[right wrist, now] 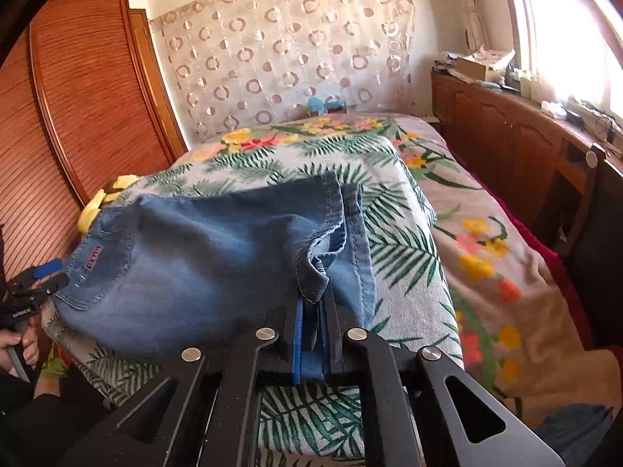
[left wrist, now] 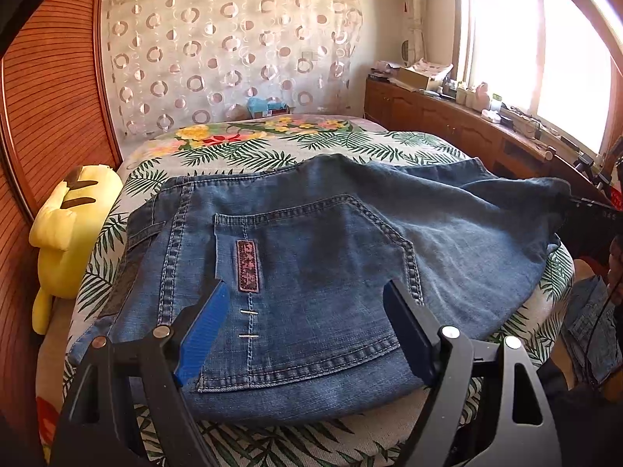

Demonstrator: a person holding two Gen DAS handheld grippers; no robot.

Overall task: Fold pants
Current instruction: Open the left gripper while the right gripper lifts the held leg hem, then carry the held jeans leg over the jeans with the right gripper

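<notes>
In the left wrist view the jaws of the left gripper [left wrist: 311,319] stand wide apart over the back pocket [left wrist: 311,272] of the blue jeans [left wrist: 447,210], gripping nothing. The jeans lie bunched on a bedspread [left wrist: 272,151] printed with palm leaves and flowers. A yellow plush toy [left wrist: 74,229] sits at the bed's left edge beside a wooden slatted wardrobe [left wrist: 50,109]; a ring-patterned curtain [left wrist: 233,46] hangs behind, and a cluttered wooden cabinet [left wrist: 447,116] runs under the window [left wrist: 537,62].

In the right wrist view the right gripper [right wrist: 311,311] is clamped on a fold of the jeans' hem [right wrist: 315,272], denim pinched between its blue pads [right wrist: 299,334]. The left gripper shows at the far left, held by a hand [right wrist: 19,350].
</notes>
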